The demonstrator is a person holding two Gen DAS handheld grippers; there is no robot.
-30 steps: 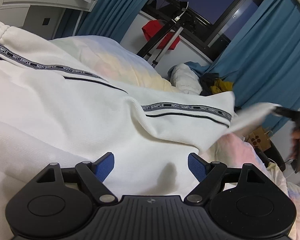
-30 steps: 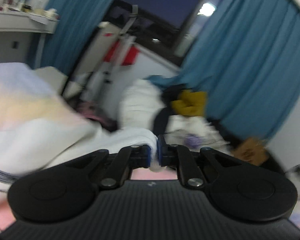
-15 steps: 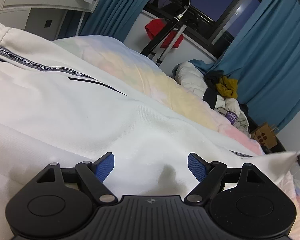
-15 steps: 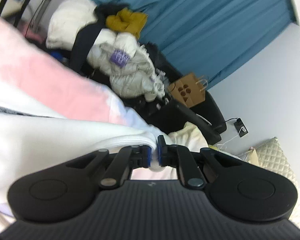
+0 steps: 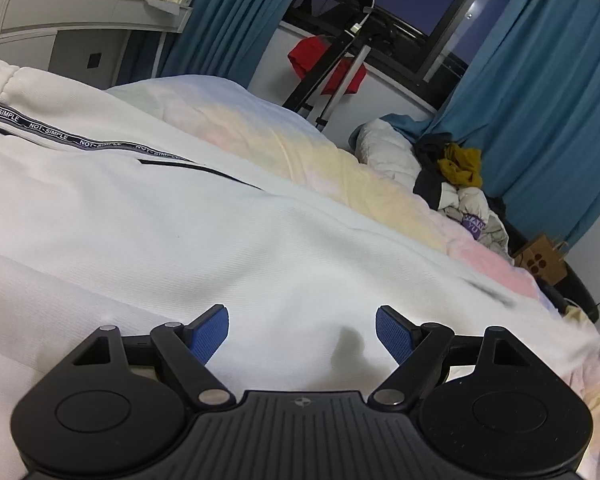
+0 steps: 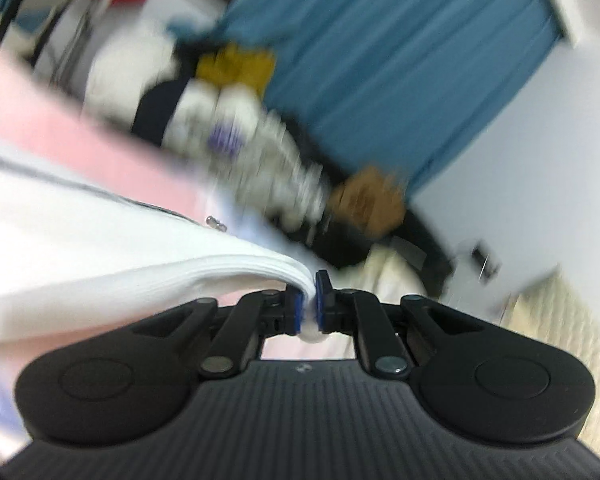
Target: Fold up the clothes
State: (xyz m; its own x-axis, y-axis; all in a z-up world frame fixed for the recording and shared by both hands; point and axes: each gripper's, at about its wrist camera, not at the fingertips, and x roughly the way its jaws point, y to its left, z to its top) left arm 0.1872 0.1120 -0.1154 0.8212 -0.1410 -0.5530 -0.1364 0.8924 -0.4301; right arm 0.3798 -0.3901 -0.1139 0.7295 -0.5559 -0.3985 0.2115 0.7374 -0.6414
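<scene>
Since the earlier frame the R gripper has pulled the hem out to 3 o'clock, fingers pinched on it to stretch the white trousers flat on the bed; L gripper hovers w/ fingers wide, empty, prob. ready to pin the fold.

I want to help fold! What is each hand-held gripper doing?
Left hand-held gripper: open, empty, over the white garment.
Right hand-held gripper: shut on the garment's edge.
</scene>
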